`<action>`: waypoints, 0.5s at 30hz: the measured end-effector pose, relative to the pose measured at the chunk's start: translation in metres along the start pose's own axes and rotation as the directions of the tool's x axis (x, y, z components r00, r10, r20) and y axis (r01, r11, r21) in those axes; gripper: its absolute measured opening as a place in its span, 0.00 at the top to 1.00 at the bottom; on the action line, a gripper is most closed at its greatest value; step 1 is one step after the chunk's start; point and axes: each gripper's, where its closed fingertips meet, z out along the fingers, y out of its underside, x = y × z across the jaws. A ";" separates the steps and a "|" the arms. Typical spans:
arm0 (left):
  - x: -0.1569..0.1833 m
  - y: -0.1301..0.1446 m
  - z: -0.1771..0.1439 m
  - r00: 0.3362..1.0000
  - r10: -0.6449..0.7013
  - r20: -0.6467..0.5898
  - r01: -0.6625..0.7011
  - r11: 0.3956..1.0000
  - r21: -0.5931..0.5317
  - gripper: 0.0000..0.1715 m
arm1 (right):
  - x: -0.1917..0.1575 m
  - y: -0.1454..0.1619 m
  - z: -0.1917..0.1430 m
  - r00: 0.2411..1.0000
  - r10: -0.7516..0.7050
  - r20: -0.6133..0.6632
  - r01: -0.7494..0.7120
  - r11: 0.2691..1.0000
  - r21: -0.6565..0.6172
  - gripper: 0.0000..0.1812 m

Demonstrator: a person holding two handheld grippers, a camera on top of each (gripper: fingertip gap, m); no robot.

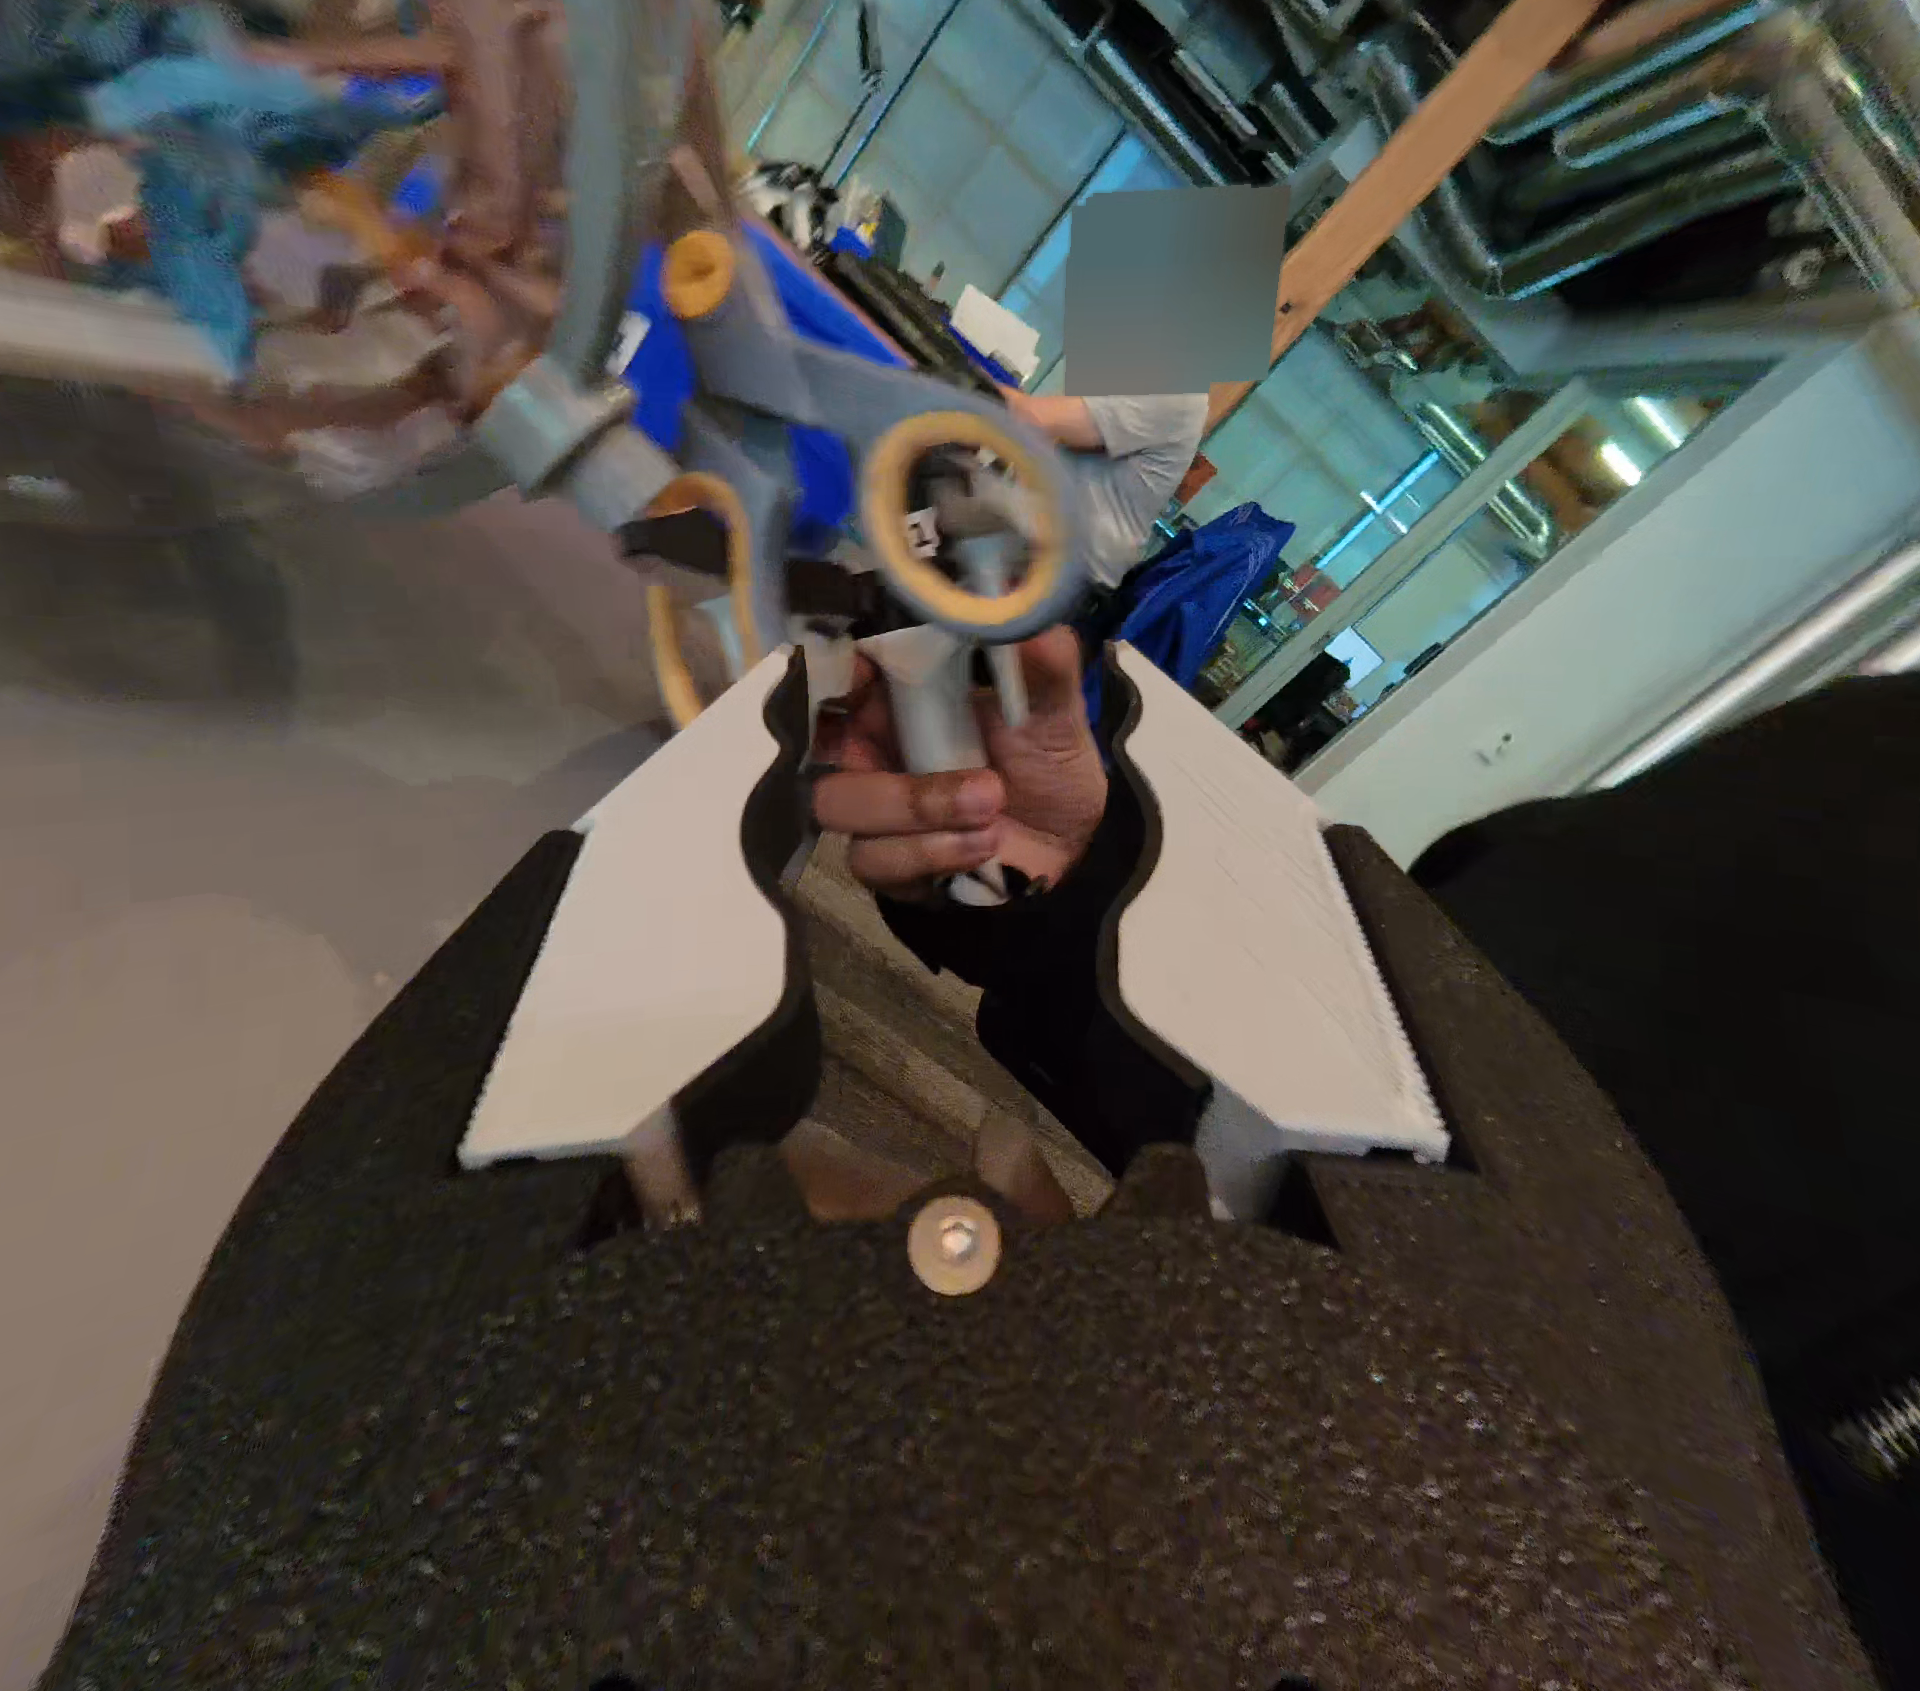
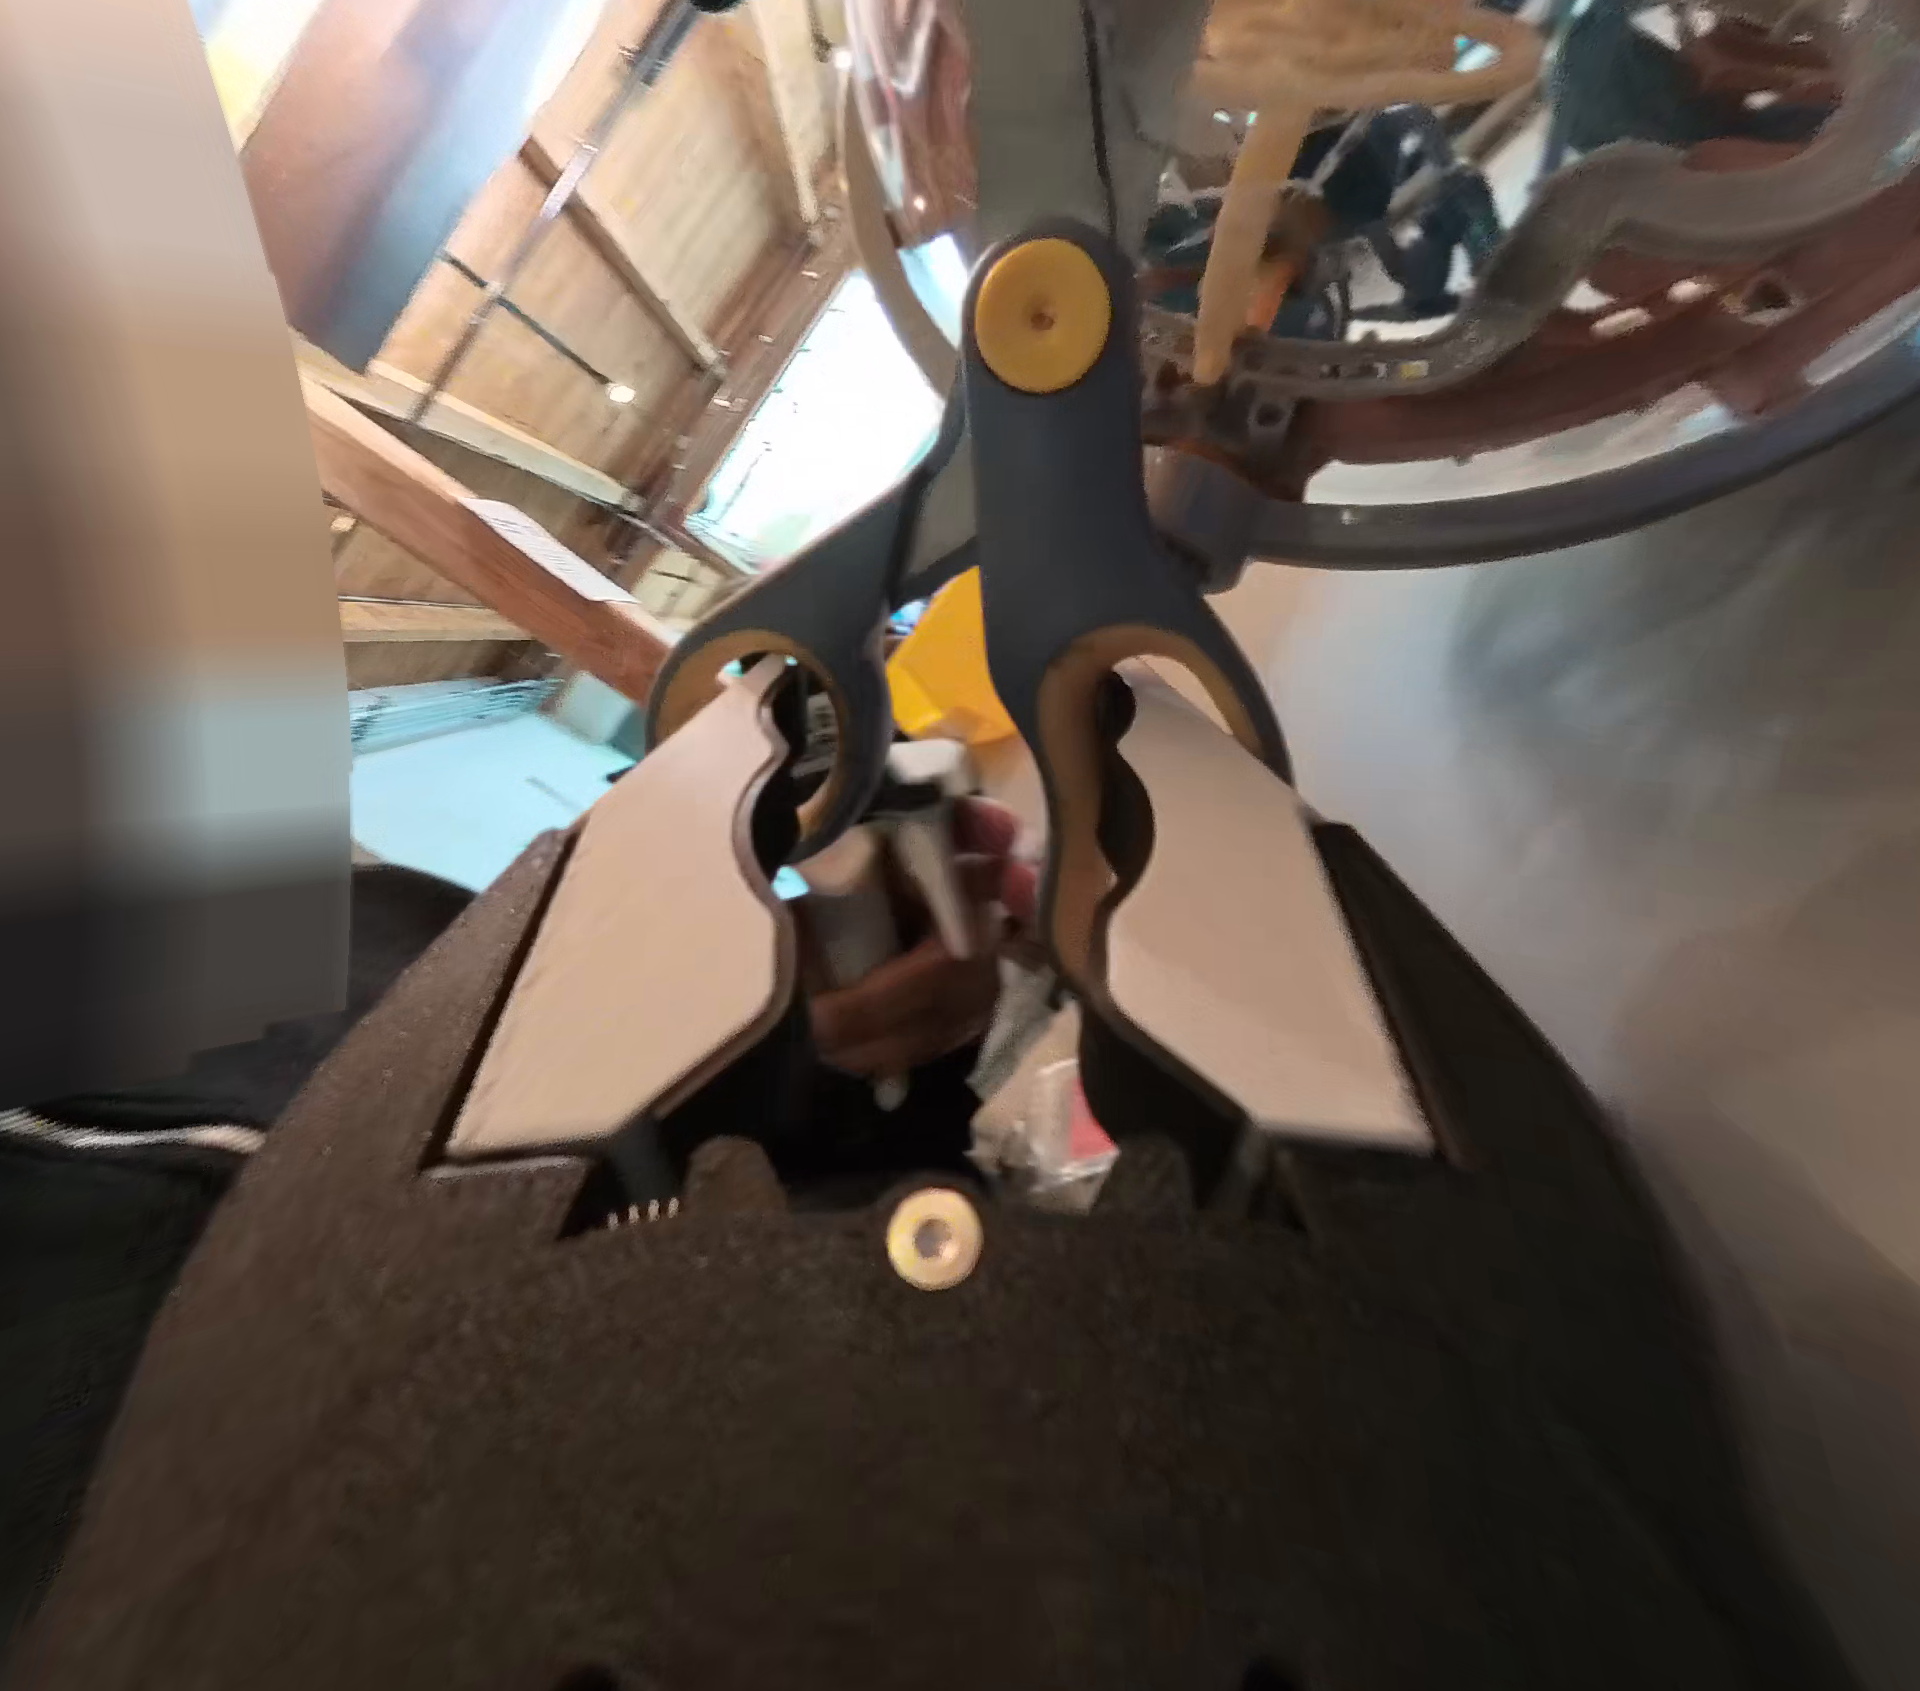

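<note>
A pair of scissors (image 2: pixel 1039 498) is carried on the right gripper (image 2: pixel 940 794), whose spread jaws are threaded through the handle loops. The left gripper (image 1: pixel 951 706) is held open and empty, just beside the loops. A slip off the fingers (image 2: pixel 665 903) is judged possible.

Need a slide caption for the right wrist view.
Right gripper, jaws apart, threaded through the handle loops of grey-and-yellow scissors.
</note>
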 end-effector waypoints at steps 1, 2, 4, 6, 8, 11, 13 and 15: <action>0.009 -0.002 -0.002 0.999 0.040 -0.020 -0.040 0.999 0.018 0.69 | 0.005 0.001 0.002 0.999 -0.023 -0.038 0.023 1.000 -0.004 0.70; 0.015 -0.003 -0.004 0.997 0.080 -0.020 -0.079 0.996 0.034 0.69 | 0.008 0.003 0.004 0.998 -0.037 -0.060 0.036 0.999 -0.006 0.70; 0.011 -0.002 -0.003 0.986 0.157 0.064 -0.158 0.987 0.022 0.69 | 0.008 0.005 0.009 0.997 -0.034 -0.064 0.034 0.999 -0.001 0.70; -0.006 0.002 -0.003 0.951 0.241 0.194 -0.239 0.970 -0.033 0.69 | 0.009 0.009 0.015 0.996 -0.034 -0.078 0.034 0.999 0.000 0.70; -0.017 0.003 -0.003 0.909 0.313 0.276 -0.303 0.950 -0.078 0.69 | 0.013 0.017 0.021 0.989 -0.064 -0.130 0.059 0.997 -0.041 0.69; -0.017 0.001 -0.004 0.873 0.371 0.317 -0.360 0.928 -0.095 0.85 | 0.020 0.026 0.022 0.969 -0.142 -0.200 0.124 0.987 -0.102 0.69; -0.017 -0.002 -0.005 0.873 0.360 0.329 -0.354 0.932 -0.079 0.86 | 0.018 0.023 0.019 0.970 -0.153 -0.188 0.139 0.987 -0.086 0.69; -0.015 -0.009 -0.006 0.875 0.337 0.349 -0.347 0.937 -0.034 0.91 | 0.016 0.019 0.015 0.966 -0.180 -0.184 0.172 0.983 -0.062 0.65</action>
